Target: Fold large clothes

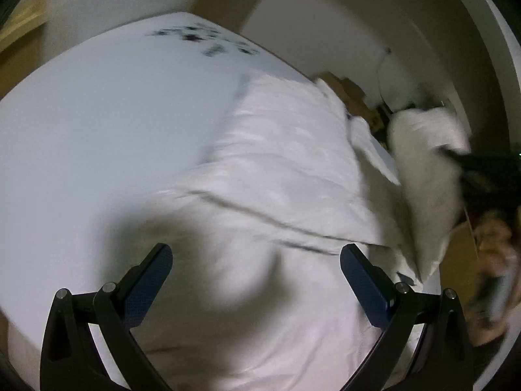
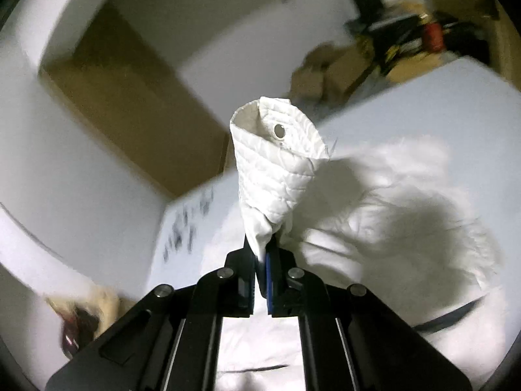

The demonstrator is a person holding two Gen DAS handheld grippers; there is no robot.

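Observation:
A white quilted jacket [image 1: 286, 163] lies spread on a white table [image 1: 97, 114]. My left gripper [image 1: 257, 267] is open and empty, hovering just above the jacket's near part. My right gripper [image 2: 260, 257] is shut on a quilted cuff or corner of the jacket [image 2: 276, 163], which has a snap button and stands lifted above the rest of the jacket [image 2: 390, 202]. In the left wrist view the right gripper [image 1: 456, 156] shows dark and blurred at the right, holding up a raised white fold [image 1: 423, 169].
Black marks [image 1: 202, 40] are printed on the table's far end. Cardboard boxes [image 1: 355, 94] and cluttered items [image 2: 407, 39] stand beyond the table. White walls and a brown floor [image 2: 130, 97] surround it.

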